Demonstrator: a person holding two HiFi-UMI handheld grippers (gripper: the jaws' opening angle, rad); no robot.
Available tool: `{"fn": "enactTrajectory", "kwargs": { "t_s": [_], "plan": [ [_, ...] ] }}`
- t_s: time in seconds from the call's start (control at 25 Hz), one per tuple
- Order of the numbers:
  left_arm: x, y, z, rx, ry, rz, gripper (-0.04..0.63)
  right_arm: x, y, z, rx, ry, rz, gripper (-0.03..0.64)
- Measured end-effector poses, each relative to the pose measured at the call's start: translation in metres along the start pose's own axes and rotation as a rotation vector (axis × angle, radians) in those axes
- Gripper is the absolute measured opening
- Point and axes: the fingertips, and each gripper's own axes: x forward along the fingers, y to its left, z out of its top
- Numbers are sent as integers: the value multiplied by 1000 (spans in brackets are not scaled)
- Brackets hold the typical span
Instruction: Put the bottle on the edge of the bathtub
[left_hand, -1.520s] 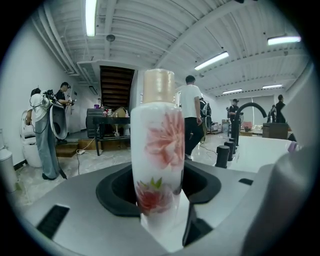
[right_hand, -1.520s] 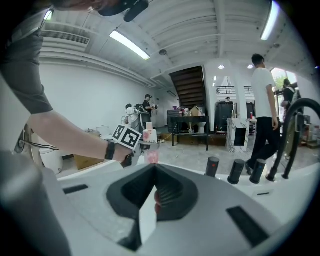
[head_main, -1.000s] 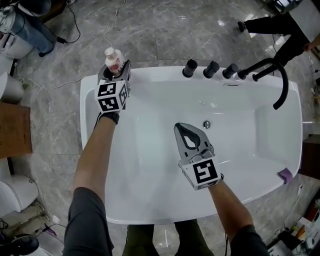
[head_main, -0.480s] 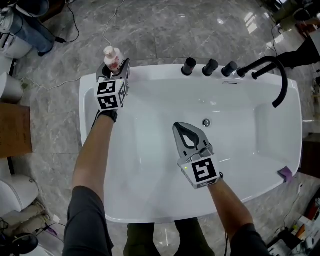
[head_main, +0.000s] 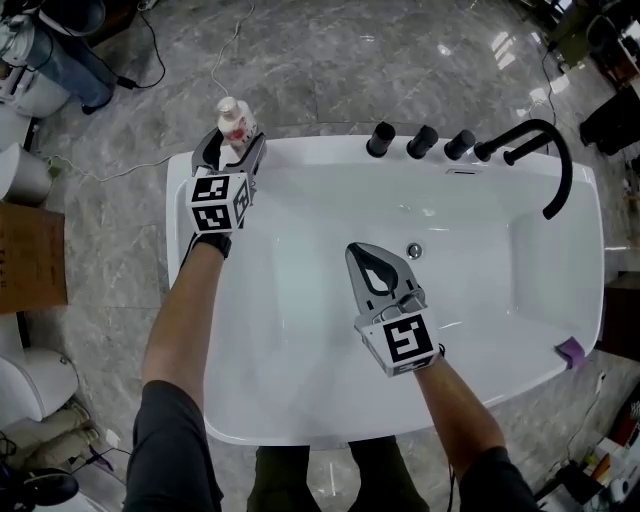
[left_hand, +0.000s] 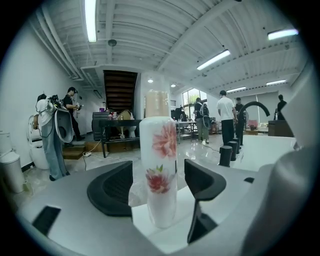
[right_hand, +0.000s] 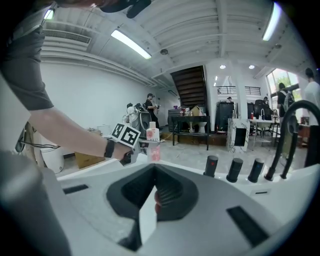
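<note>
A white bottle with red flower print and a pale cap stands upright on the far left corner of the white bathtub's rim. My left gripper is around it with its jaws opening. In the left gripper view the bottle stands between the pads with a small gap on each side. My right gripper hovers over the middle of the tub, shut and empty. From the right gripper view the bottle shows far off beside the left hand.
Three black tap knobs and a curved black faucet line the tub's far rim. A drain sits in the basin. A purple scrap lies on the right rim. Cables and a cardboard box lie on the marble floor.
The left gripper's jaws have spread apart from the bottle, which now stands by itself on the rim. The right gripper has stayed in place.
</note>
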Motion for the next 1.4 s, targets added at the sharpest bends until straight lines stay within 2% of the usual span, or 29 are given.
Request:
{"fn": "enactTrajectory", "kwargs": {
  "t_s": [0.28, 0.4, 0.64, 0.76, 1.2, 1.4],
  "plan": [
    [-39, -2, 0, -1, 33, -7, 302, 1, 6, 18, 11, -18, -9, 0],
    [-58, -6, 7, -7, 39, -14, 246, 0, 10, 33, 12, -27, -4, 0],
    [-103, -20, 25, -9, 61, -47, 174, -6, 25, 61, 11, -36, 3, 0],
    [-125, -28, 37, 2, 65, -61, 134, -11, 36, 79, 10, -48, 11, 0],
    [-193, -62, 87, -52, 63, -98, 81, -36, 54, 136, 7, -69, 13, 0],
    [-231, -73, 114, -29, 59, -101, 46, -56, 64, 164, 3, -71, 12, 0]
  ]
}}
